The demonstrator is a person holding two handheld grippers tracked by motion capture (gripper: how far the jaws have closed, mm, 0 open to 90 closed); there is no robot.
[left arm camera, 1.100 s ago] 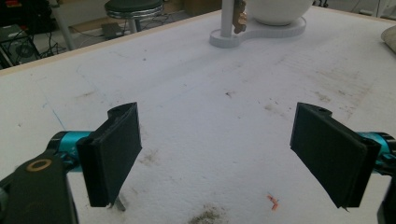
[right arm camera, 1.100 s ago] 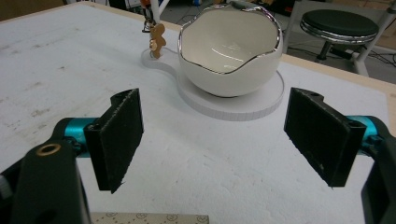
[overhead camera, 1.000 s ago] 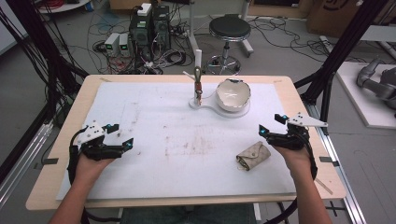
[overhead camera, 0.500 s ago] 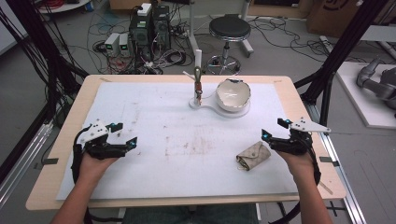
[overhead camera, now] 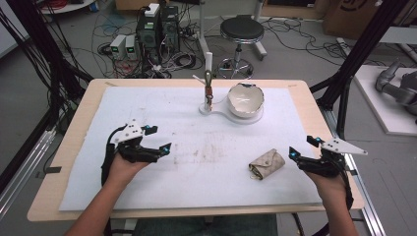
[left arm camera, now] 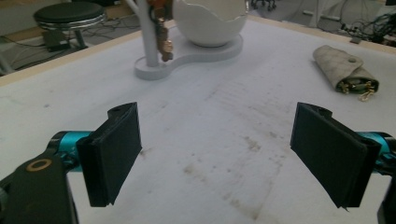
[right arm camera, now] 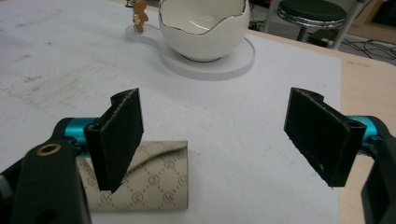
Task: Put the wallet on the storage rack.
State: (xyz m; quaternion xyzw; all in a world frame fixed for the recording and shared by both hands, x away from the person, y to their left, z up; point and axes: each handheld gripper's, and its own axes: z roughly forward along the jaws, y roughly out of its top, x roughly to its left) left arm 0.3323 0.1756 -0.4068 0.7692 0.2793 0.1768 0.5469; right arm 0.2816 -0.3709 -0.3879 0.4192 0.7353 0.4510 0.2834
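On my bench (overhead camera: 88, 105) the pouch (overhead camera: 266, 164) lies right of centre, near the front edge. Behind it, at the far middle, the bowl (overhead camera: 246, 100) sits on a stand (overhead camera: 223, 112), with the post (overhead camera: 208, 88) just left of it.

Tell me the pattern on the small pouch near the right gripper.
The pouch is beige with a repeating monogram-in-diamond print, clearest in the right gripper view.

The high view looks forward and down over the whole bench (overhead camera: 295, 88). Both gripper views sit low and close, facing the white bowl (overhead camera: 245, 99) (left arm camera: 210, 21) (right arm camera: 203, 28), which all three share.
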